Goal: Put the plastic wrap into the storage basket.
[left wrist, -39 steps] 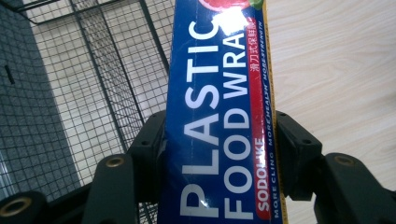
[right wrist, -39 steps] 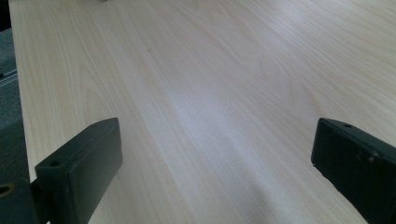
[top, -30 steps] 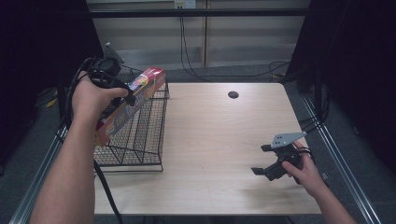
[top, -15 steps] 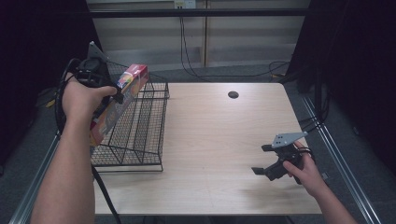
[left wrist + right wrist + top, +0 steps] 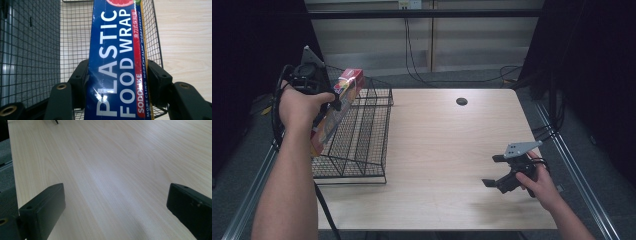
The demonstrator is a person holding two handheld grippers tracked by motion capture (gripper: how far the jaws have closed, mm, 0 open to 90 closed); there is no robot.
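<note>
We have the plastic food wrap box (image 5: 117, 65) pinched in the left gripper (image 5: 332, 102), the two black jaws pressed flat against its long side walls, as the left gripper view shows. In the high view the box (image 5: 337, 107) hangs tilted above the left part of the wire rack (image 5: 362, 135), its red far end highest and its near end dipping toward the rack's left edge, at the left side of the table (image 5: 447, 150).

We judge the box light and fairly stiff: a long cardboard carton with a roll inside. Its printed skin looks glossy, so it could slide between the pads if we squeeze too gently, while the thin walls could dent if we squeeze hard. Because it is long, a grip far from the middle would let the free end swing and droop. We would hold it across the narrow width near mid-length; how close to the middle the present grip sits, we cannot tell exactly.

The right gripper (image 5: 507, 175) rests low over the near right of the table, jaws spread wide with nothing between them, bare wood (image 5: 112, 170) showing in the gap.
</note>
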